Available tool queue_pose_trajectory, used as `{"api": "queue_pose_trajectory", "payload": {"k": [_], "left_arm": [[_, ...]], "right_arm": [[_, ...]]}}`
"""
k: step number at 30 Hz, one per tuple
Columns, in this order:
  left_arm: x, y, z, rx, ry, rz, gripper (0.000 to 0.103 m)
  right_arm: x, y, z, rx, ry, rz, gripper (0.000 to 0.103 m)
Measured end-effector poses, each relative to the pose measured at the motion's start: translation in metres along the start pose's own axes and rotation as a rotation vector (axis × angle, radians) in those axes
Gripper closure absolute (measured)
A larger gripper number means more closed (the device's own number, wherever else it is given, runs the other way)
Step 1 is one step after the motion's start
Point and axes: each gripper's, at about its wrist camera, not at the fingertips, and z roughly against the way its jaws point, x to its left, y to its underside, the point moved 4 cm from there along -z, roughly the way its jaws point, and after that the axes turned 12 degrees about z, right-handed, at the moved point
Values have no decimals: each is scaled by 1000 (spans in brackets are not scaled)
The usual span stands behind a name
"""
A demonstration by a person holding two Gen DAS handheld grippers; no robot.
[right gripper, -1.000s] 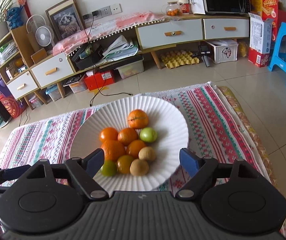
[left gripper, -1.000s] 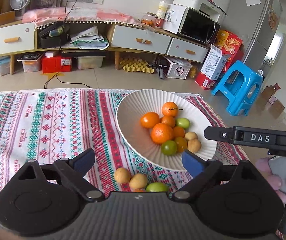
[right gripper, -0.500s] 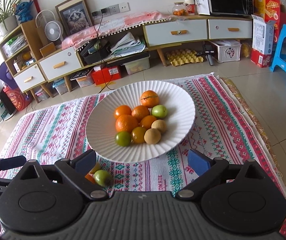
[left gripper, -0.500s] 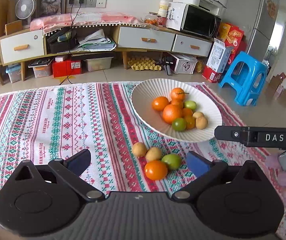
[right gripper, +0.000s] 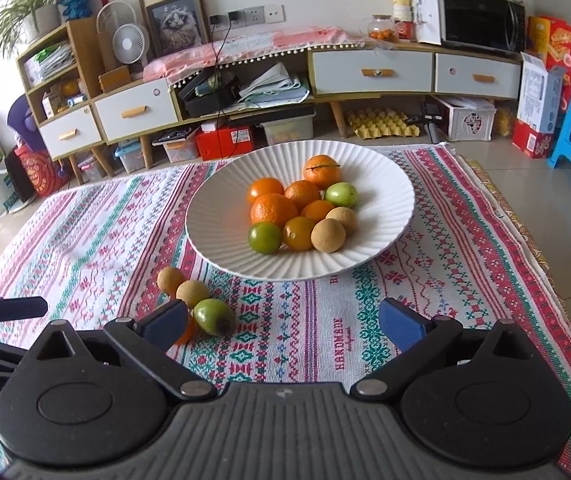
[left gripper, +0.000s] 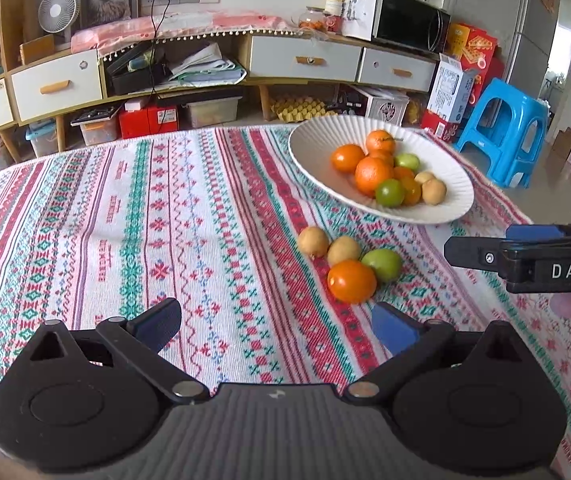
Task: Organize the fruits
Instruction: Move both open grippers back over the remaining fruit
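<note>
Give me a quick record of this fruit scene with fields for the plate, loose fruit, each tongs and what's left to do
plate: white ridged plate on the patterned cloth, holding oranges, two green fruits and two tan fruits
loose fruit: orange, green fruit and two tan fruits clustered on the cloth, beside the plate
left tongs: open, empty, above the cloth
right tongs: open, empty, near the loose cluster
left to do: four loose fruits not yet on the plate
</note>
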Motion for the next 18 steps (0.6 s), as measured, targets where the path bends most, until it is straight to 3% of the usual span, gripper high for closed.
{"api": "queue_pose_trajectory", "payload": {"k": [18], "left_arm": [[1,31,-16,-42,9,-148,0]], "right_arm": [[24,23,-16,44,9,177,1]]}}
